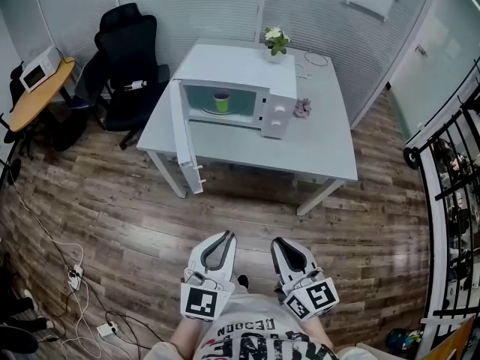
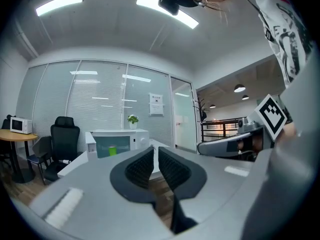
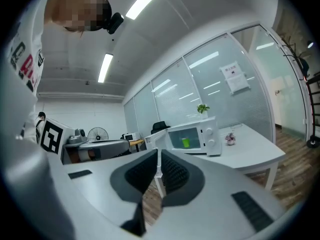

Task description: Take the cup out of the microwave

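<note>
Currently your left gripper [image 1: 219, 240] and right gripper [image 1: 285, 244] are both pressed together, empty, side by side near your torso. Green cup [image 1: 222, 102] sits inside the microwave [image 1: 225, 70] on the white table [image 1: 315, 152], door [image 1: 184, 137] swung open, straight ahead of the left gripper, well apart.

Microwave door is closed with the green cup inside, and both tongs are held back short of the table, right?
No: the microwave door stands open, swung out to the left, as the head view shows. The green cup is inside, and both the left tongs and right tongs are held back short of the table.
</note>
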Available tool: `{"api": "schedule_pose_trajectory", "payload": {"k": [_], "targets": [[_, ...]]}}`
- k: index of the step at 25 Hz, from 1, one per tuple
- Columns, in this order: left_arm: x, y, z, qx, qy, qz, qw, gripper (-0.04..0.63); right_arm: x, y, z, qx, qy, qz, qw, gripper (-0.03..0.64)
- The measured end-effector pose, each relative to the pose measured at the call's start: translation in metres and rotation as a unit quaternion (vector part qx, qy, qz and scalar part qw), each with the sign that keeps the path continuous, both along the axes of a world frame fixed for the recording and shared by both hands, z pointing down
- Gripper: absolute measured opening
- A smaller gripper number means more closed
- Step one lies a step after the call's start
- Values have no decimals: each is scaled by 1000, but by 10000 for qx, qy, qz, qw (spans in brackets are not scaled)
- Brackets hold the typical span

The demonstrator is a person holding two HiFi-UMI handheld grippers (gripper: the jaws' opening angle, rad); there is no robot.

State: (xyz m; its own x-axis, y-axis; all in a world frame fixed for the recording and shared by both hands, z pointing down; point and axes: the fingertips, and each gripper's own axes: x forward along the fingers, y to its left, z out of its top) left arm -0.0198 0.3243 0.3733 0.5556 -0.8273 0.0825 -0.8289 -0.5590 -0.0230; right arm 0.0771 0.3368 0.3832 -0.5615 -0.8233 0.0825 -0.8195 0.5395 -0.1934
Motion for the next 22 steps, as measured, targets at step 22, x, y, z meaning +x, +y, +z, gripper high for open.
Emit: {"api": "schedule_pose_trajectory", "payload": {"k": [22], "targets": [[1,-66,11,-386,79,-65,9992,75,14,-61,16,-337,-27,123,9994,31]]}}
